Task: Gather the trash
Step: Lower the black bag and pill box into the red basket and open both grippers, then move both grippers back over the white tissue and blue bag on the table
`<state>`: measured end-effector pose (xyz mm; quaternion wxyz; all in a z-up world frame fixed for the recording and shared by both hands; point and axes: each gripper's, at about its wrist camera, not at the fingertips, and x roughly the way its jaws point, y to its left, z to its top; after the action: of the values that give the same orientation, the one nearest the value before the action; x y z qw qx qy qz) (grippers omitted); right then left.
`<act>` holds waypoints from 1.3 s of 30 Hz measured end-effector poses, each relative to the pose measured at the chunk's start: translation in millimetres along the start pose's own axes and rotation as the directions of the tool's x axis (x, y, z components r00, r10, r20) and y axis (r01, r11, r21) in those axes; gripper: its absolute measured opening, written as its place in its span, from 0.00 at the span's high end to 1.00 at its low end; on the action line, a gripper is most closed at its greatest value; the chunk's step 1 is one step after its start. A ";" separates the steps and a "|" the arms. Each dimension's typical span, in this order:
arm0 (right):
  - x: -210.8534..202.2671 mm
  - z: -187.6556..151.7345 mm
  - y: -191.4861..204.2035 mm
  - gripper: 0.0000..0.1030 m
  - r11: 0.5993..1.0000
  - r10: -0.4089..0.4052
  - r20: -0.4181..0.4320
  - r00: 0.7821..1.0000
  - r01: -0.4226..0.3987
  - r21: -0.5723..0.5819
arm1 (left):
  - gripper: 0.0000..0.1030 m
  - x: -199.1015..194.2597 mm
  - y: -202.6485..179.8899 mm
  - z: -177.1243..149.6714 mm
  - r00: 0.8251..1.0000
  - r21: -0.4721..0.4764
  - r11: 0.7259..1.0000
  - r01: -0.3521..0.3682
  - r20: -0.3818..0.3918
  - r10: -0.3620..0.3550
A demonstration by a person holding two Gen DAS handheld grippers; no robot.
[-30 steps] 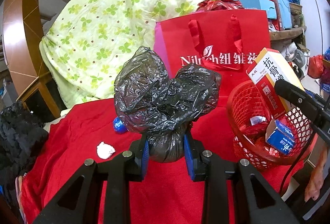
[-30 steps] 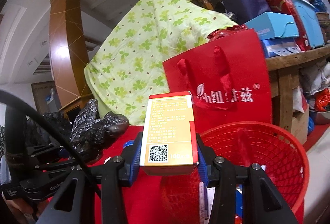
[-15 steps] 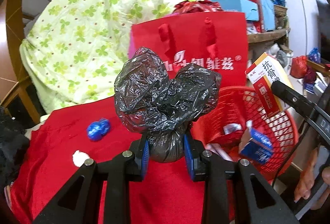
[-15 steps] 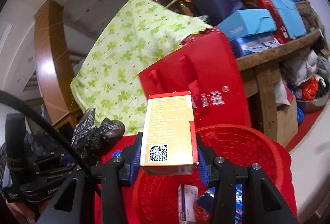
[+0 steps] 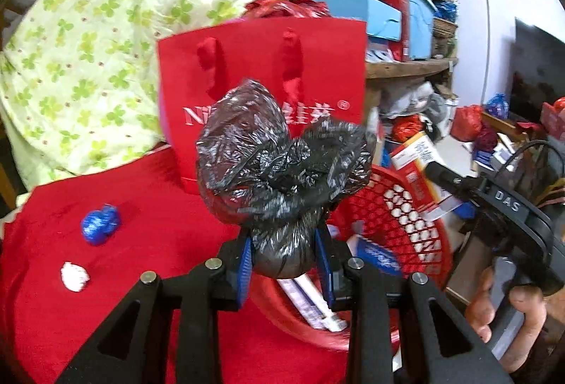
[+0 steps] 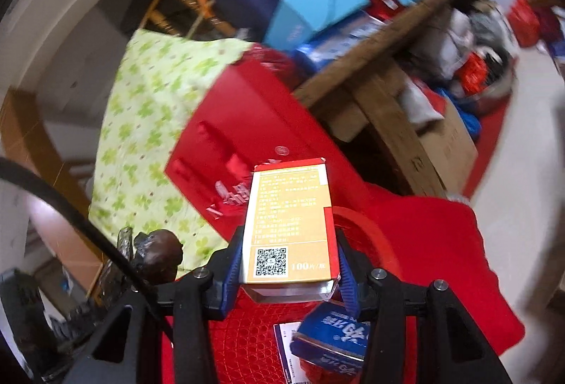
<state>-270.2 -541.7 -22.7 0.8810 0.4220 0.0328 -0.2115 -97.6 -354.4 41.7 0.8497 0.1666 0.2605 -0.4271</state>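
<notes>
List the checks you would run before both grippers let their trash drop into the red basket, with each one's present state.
1. Left gripper has the black bag between its opening jaws: ok.
2. Right gripper has the orange box between its opening jaws: ok.
3. Orange box is over the red basket: ok.
4. Black bag is fully over the basket rim: cannot tell; it hangs at the near edge.
5. Basket has room beside the blue box: ok.
6. All trash collected: not ok; a blue wrapper and a white wad lie on the red cloth.
</notes>
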 end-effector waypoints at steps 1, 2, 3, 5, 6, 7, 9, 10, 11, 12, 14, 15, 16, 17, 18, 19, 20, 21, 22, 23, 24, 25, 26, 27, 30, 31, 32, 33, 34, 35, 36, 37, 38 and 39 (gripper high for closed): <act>1.9 1.2 -5.6 0.50 1.000 0.001 -0.013 1.000 -0.001 0.028 | 0.62 3.7 -2.4 -0.1 1.000 -0.002 1.000 0.010 -0.005 -0.010; 3.8 2.3 -7.6 0.50 0.999 -0.001 -0.021 1.000 0.002 0.035 | 0.52 6.3 -3.2 -0.9 1.000 -0.006 1.000 0.017 -0.006 -0.017; 5.3 1.8 -8.9 0.47 0.999 -0.001 -0.032 0.999 0.003 0.040 | 0.42 7.3 -3.6 -2.1 1.000 -0.012 1.000 0.018 -0.005 -0.018; 8.5 0.4 -8.2 0.40 0.999 0.016 -0.054 0.998 -0.014 0.045 | 0.36 8.2 -3.4 -3.6 1.000 -0.024 1.000 0.012 0.005 -0.012; 9.2 -0.4 -6.3 0.39 0.999 0.026 -0.059 0.998 -0.024 0.040 | 0.36 7.9 -2.3 -3.6 1.000 -0.025 1.000 0.013 0.005 -0.013; 9.4 -0.7 -2.8 0.39 0.999 0.028 -0.056 0.998 -0.026 0.026 | 0.36 7.4 -0.5 -5.3 1.000 -0.027 1.000 0.012 0.003 -0.011; 7.6 -1.5 3.6 0.39 0.999 0.035 -0.039 0.999 -0.035 0.004 | 0.36 6.2 4.3 -9.0 1.000 -0.035 0.999 0.000 0.000 0.000; 5.6 -2.2 7.8 0.39 0.999 0.049 -0.026 0.998 -0.050 -0.007 | 0.36 4.8 8.6 -12.8 1.000 -0.041 0.999 -0.007 -0.003 0.007; 5.8 -2.6 11.1 0.39 0.998 0.058 -0.020 0.998 -0.058 -0.016 | 0.36 3.2 13.3 -17.7 1.000 -0.048 0.999 -0.017 -0.008 0.016; 4.7 -4.5 15.7 0.39 0.997 0.064 -0.014 0.998 -0.064 -0.030 | 0.36 2.3 18.1 -21.5 1.000 -0.056 0.998 -0.030 -0.013 0.029; 3.6 -10.0 30.3 0.39 0.993 0.080 -0.005 0.997 -0.080 -0.082 | 0.35 -2.1 33.3 -33.3 0.998 -0.080 0.995 -0.057 -0.027 0.055; 2.5 -13.9 40.0 0.39 0.989 0.091 0.002 0.996 -0.090 -0.118 | 0.35 -4.3 43.1 -41.1 0.997 -0.099 0.992 -0.072 -0.038 0.068; 1.8 -17.1 49.0 0.39 0.984 0.102 0.008 0.995 -0.099 -0.150 | 0.35 -5.5 51.0 -47.2 0.996 -0.115 0.990 -0.085 -0.047 0.080; -0.6 -22.7 61.6 0.39 0.974 0.118 0.017 0.993 -0.112 -0.197 | 0.35 -7.8 60.6 -55.3 0.994 -0.132 0.986 -0.103 -0.057 0.096; -3.1 -28.2 72.5 0.39 0.963 0.134 0.025 0.991 -0.124 -0.241 | 0.35 -10.9 70.0 -63.6 0.991 -0.148 0.981 -0.124 -0.067 0.115; -5.9 -34.9 84.9 0.39 0.947 0.154 0.035 0.988 -0.137 -0.292 | 0.35 -13.6 80.8 -73.0 0.987 -0.165 0.975 -0.150 -0.080 0.138; -9.1 -42.9 98.3 0.39 0.926 0.176 0.045 0.983 -0.150 -0.345 | 0.35 -16.5 92.3 -83.0 0.982 -0.179 0.967 -0.181 -0.095 0.166; -12.0 -51.7 110.8 0.38 0.905 0.202 0.051 0.978 -0.166 -0.392 | 0.35 -18.5 100.7 -90.6 0.976 -0.189 0.960 -0.205 -0.107 0.188; -14.3 -59.6 121.2 0.37 0.884 0.231 0.050 0.972 -0.188 -0.427 | 0.35 -21.2 111.9 -99.9 0.969 -0.204 0.950 -0.236 -0.121 0.215; -15.1 -67.7 130.8 0.35 0.864 0.262 0.038 0.964 -0.217 -0.455 | 0.35 -23.7 122.7 -108.4 0.963 -0.222 0.940 -0.261 -0.135 0.235; -15.1 -75.5 138.9 0.33 0.846 0.284 0.024 0.959 -0.238 -0.477 | 0.35 -27.6 135.8 -117.8 0.956 -0.247 0.926 -0.285 -0.150 0.254; -14.0 -83.8 147.4 0.33 0.829 0.298 0.010 0.955 -0.254 -0.498 | 0.35 -30.6 144.1 -124.5 0.950 -0.266 0.916 -0.302 -0.159 0.267; -12.0 -92.7 155.7 0.33 0.812 0.308 -0.008 0.951 -0.267 -0.519 | 0.35 -34.8 154.0 -131.6 0.943 -0.286 0.902 -0.324 -0.169 0.286; -9.7 -99.9 162.1 0.33 0.799 0.315 -0.026 0.949 -0.280 -0.532 | 0.35 -38.2 163.2 -137.6 0.935 -0.302 0.887 -0.349 -0.177 0.307; 0.5 -123.3 181.3 0.33 0.765 0.319 -0.087 0.944 -0.311 -0.564 | 0.35 -48.2 186.9 -152.1 0.910 -0.334 0.848 -0.412 -0.187 0.369; 4.1 -131.1 187.0 0.33 0.755 0.316 -0.107 0.943 -0.318 -0.574 | 0.35 -51.5 195.1 -156.4 0.900 -0.342 0.832 -0.436 -0.192 0.392; 8.0 -139.7 192.8 0.33 0.743 0.310 -0.129 0.942 -0.325 -0.585 | 0.35 -53.3 200.5 -159.7 0.893 -0.349 0.822 -0.450 -0.198 0.405; 11.7 -147.2 197.3 0.33 0.734 0.302 -0.146 0.942 -0.328 -0.595 | 0.35 -54.2 205.3 -162.1 0.889 -0.358 0.814 -0.458 -0.205 0.410; 16.2 -155.2 201.3 0.33 0.723 0.293 -0.164 0.942 -0.330 -0.606 | 0.35 -56.2 211.8 -166.1 0.887 -0.376 0.804 -0.461 -0.211 0.410; 20.7 -164.1 206.0 0.33 0.712 0.281 -0.185 0.942 -0.334 -0.618 | 0.35 -56.8 215.7 -169.0 0.887 -0.387 0.798 -0.462 -0.212 0.410; 24.5 -171.6 208.8 0.33 0.703 0.271 -0.201 0.941 -0.337 -0.626 | 0.35 -58.8 219.8 -171.5 0.885 -0.398 0.790 -0.466 -0.212 0.415; 27.7 -176.9 209.8 0.33 0.698 0.263 -0.213 0.941 -0.338 -0.631 | 0.35 -60.5 222.4 -173.1 0.881 -0.402 0.784 -0.473 -0.211 0.423; 31.7 -183.9 211.9 0.33 0.692 0.252 -0.229 0.940 -0.341 -0.636 | 0.35 -61.7 224.6 -173.8 0.879 -0.402 0.782 -0.477 -0.209 0.429; 34.9 -188.4 213.4 0.33 0.689 0.244 -0.241 0.939 -0.343 -0.638 | 0.35 -63.4 226.3 -174.7 0.875 -0.401 0.778 -0.483 -0.204 0.438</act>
<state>-130.3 -292.7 3.9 0.9910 0.0893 0.0990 -0.0118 2.2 -94.4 -48.8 0.9292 0.0501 0.3432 -0.1273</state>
